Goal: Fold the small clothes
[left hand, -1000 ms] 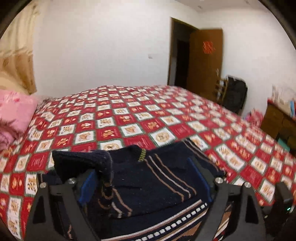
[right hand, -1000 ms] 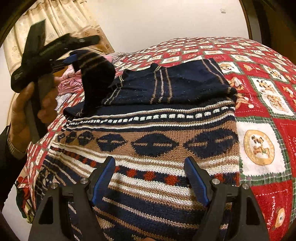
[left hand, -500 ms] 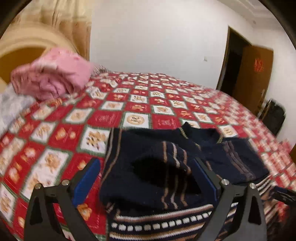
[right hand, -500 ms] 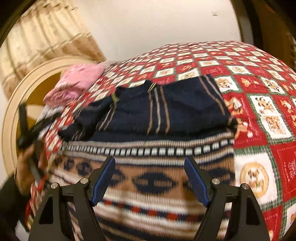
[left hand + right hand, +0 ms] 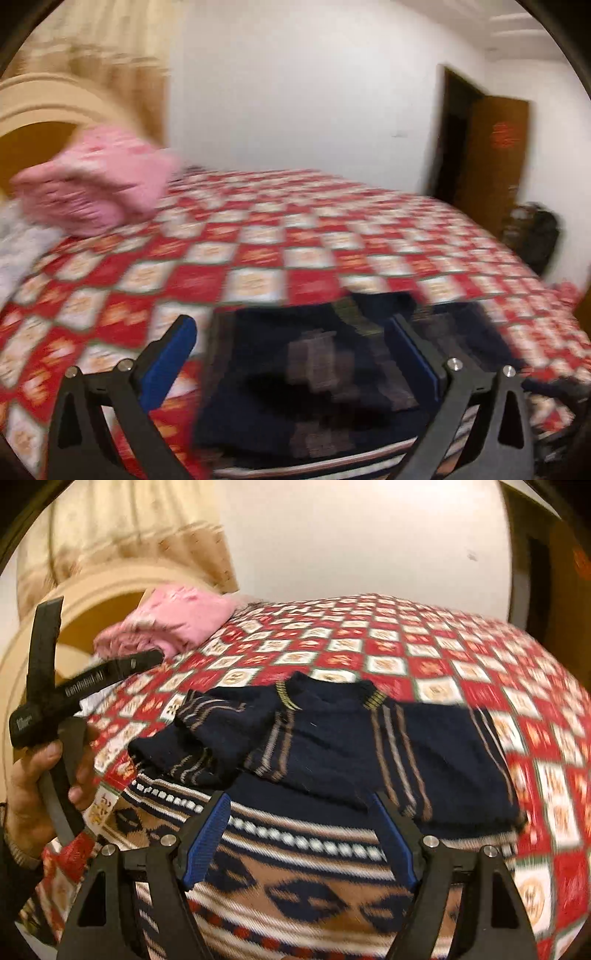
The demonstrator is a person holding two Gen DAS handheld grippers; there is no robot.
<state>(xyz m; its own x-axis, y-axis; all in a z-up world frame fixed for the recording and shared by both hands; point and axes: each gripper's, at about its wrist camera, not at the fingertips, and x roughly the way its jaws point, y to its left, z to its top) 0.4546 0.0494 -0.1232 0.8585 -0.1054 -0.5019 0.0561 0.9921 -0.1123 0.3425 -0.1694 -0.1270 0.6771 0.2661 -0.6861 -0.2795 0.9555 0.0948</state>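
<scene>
A dark navy knitted sweater point(image 5: 332, 731) with tan stripes and a brown, white and red patterned lower part lies flat on the bed. Its left sleeve point(image 5: 207, 731) is folded in across the body, and the right sleeve point(image 5: 461, 757) lies folded in too. My left gripper point(image 5: 291, 325) hovers over the sweater's point(image 5: 314, 369) left side, jaws opening wide, pads pressing on nothing. In the right wrist view a hand holds the left gripper point(image 5: 107, 627) off the sweater's left edge. My right gripper point(image 5: 299, 801) stands open above the patterned part, holding nothing.
The red and white patchwork bedspread point(image 5: 406, 653) covers the whole bed. Folded pink bedding point(image 5: 177, 616) lies by the curved cream headboard point(image 5: 92, 598). In the left wrist view there are a brown door point(image 5: 495, 155) and a dark bag point(image 5: 535, 232) at the far right.
The left gripper let go of the sleeve, which dropped folded onto the sweater, then drew back to the left with wider jaws. The right gripper lifted and pulled back from the sweater.
</scene>
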